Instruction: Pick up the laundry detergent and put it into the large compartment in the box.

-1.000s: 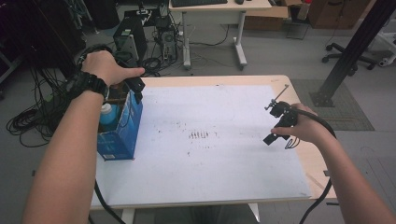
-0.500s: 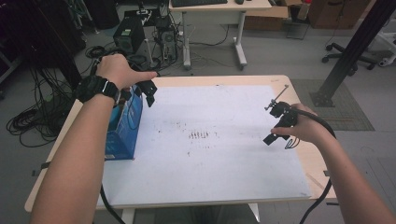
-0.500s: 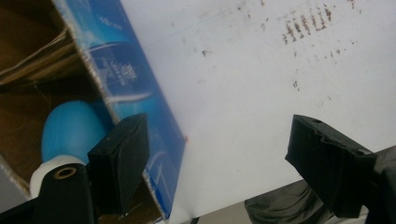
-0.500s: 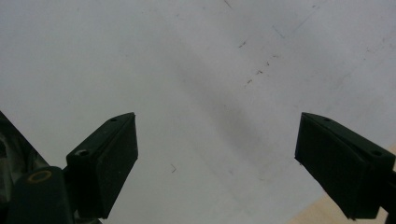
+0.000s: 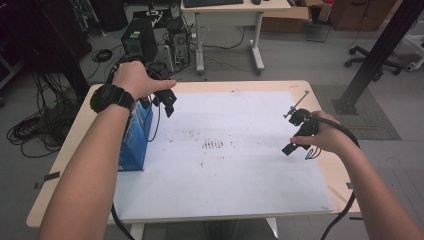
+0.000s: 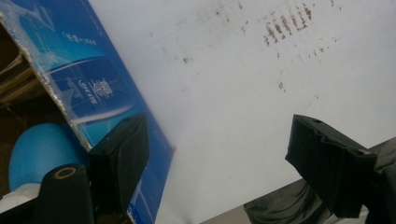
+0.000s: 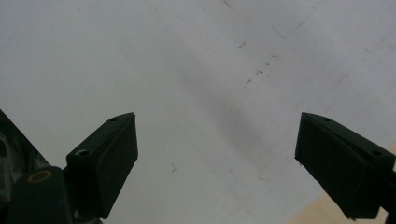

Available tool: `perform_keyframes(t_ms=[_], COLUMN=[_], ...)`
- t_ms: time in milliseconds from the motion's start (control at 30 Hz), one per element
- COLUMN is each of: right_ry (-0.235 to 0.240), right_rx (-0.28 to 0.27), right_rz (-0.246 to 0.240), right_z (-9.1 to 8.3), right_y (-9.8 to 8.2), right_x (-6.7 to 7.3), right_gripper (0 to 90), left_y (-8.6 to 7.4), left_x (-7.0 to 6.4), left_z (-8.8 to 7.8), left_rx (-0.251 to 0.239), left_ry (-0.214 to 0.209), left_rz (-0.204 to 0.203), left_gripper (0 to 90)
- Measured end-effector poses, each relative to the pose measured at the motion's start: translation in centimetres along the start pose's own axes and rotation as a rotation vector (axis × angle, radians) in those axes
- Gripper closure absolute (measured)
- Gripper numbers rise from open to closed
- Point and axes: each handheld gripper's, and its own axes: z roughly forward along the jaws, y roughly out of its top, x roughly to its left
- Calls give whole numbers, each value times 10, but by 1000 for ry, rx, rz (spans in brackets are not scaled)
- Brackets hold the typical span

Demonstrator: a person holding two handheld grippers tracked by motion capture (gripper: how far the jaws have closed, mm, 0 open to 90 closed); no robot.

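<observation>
Your table carries a big white sheet that covers most of its top, with a patch of dark specks near the middle. At the left edge of that sheet stands the blue carton, upright, its top open. In your left gripper view you can see into it: a rounded blue bottle with a white part below it sits inside, against the brown inner wall.

Your left hand, with a black watch on the wrist, holds the left gripper just above the carton's far upper corner, pointing down and towards the sheet. Its jaws stand apart with nothing between them. In its own view one jaw sits right at the carton's blue outer face, near the torn top edge, while the other hangs over bare white sheet. Whether that near jaw touches the cardboard, you cannot tell from here.

Your right hand holds the right gripper over the sheet's right side, well apart from the carton. Its jaws are spread wide and empty, with white sheet beneath them and a sliver of table edge at one corner.
</observation>
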Motion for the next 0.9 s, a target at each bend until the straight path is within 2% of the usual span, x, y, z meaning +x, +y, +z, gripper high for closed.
perform_keyframes(t_ms=[133, 267, 467, 900], right_ry=[1, 0, 1, 1], right_rx=[0, 1, 0, 7], right_rz=[3, 5, 3, 3], right_z=[0, 0, 0, 1], right_y=[-1, -1, -2, -1], right_x=[0, 0, -1, 0], right_gripper=[131, 131, 131, 131], left_y=[1, 2, 2, 4], left_x=[-3, -5, -6, -15], left_z=[2, 6, 13, 26], left_rx=[4, -1, 8, 19], left_ry=[-3, -30, -25, -48], left_rz=[4, 6, 17, 44], left_gripper=[215, 215, 215, 214])
